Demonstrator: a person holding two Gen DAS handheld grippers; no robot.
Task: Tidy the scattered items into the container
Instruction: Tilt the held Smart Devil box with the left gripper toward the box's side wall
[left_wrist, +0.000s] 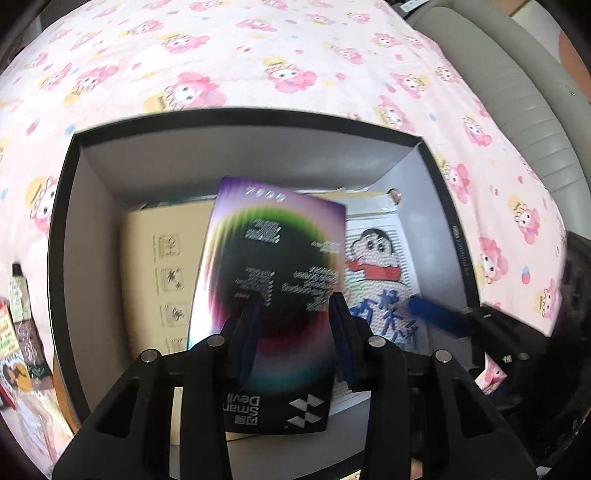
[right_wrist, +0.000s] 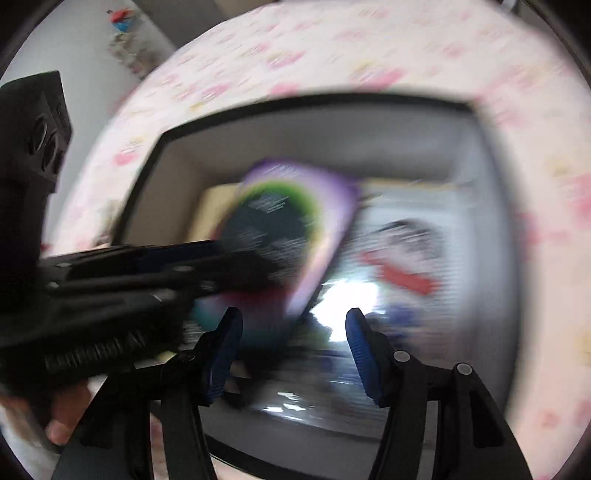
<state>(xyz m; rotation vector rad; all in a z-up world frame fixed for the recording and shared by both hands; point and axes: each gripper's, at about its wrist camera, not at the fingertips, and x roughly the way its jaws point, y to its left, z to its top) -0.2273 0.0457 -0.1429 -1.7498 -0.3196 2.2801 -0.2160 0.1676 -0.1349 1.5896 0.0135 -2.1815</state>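
Left claw pinches the purple package over the black box; right claw spread, nothing between.

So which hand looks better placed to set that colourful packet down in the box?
Probably the left: the left gripper already pinches the colourful packet over the box. The right gripper is open and empty.
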